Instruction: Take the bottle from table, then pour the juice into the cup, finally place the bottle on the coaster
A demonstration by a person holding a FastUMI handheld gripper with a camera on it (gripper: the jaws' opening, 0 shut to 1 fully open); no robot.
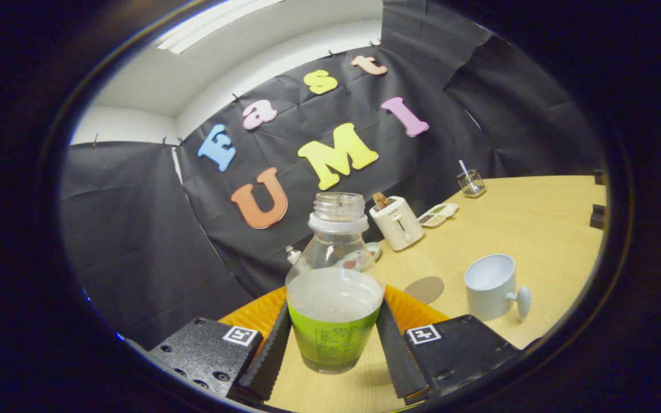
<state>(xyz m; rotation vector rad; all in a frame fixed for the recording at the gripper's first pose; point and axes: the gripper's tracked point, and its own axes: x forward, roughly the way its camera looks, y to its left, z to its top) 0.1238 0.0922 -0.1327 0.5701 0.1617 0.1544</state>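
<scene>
Gripping bottle (333,298), claw (333,350) half-closed.

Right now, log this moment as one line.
gripper: shut on bottle | bottle: uncapped, upright, lifted | cup: empty, beyond right finger | coaster: bare | pour: not started

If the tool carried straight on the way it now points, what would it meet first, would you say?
The bottle, already between the tool's fingers, which appear to press its sides. Past it, probably the booth's black cloth wall, though depth is hard to judge.
</scene>
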